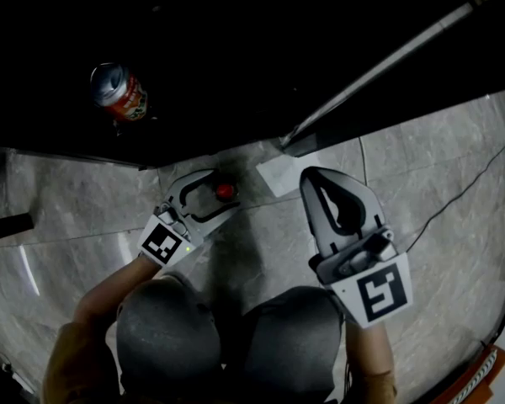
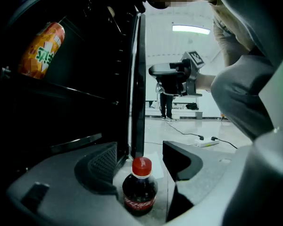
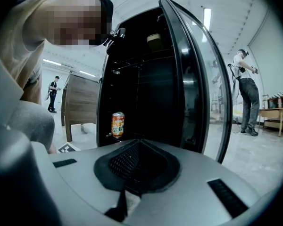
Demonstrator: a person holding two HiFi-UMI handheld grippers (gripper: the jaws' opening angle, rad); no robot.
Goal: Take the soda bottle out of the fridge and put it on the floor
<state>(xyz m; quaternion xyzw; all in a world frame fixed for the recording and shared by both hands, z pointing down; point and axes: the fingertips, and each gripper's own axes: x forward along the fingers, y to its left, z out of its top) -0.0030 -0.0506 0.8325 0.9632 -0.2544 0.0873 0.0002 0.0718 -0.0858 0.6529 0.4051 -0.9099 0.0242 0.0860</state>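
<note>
I see the soda bottle (image 2: 139, 192) upright on the floor (image 1: 84, 200) just outside the open fridge (image 3: 146, 93), between my left gripper's (image 1: 209, 194) spread jaws, apparently free of both; my right gripper (image 1: 318, 179) is pinched together, empty; I'd draw the left straight back, level, so neither jaw clips the bottle

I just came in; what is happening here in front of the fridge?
A person crouches before the open fridge with two hand-held tools. The left tool has its jaws apart around the soda bottle, which stands upright on the floor just outside the fridge. The right tool is shut and empty. An orange can stands inside the fridge.
</note>
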